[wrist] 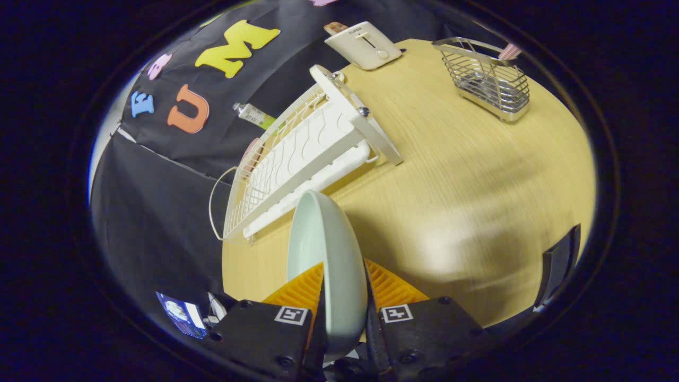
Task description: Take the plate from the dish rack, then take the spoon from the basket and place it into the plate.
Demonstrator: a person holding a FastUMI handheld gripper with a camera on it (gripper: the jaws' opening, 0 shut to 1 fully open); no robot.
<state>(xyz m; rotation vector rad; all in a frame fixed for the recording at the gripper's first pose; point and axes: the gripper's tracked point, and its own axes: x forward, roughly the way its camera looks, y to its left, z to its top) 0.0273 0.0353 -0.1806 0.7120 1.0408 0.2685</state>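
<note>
1. Gripper (343,289) fingers, two of them with ribbed pads, are clamped from both sides on one pale green, smooth, round ceramic plate (326,249), which stands on edge between them, its rim rising ahead of the fingertips above the table

2. Light wooden table top (467,175) with a fine straight grain lies under and beyond the plate; a dark object (559,262) sits at its edge off to the right of the fingers, too cut off to identify

3. One white plastic dish rack (302,159) with a wavy-ribbed drain tray and thin wire sides lies just beyond the plate, long and narrow; its slots look empty, though something pinkish shows behind its wires that I cannot make out

4. One small tube (254,115) lies past the rack by the black cloth wall

5. One silver wire basket (485,79), rectangular and open-topped, stands well apart at the far right, with one pink-handled utensil (508,51), probably the spoon, sticking out of its top

6. One cream toaster (363,45), boxy with rounded corners, stands at the far edge, with one slice in its slot
</note>
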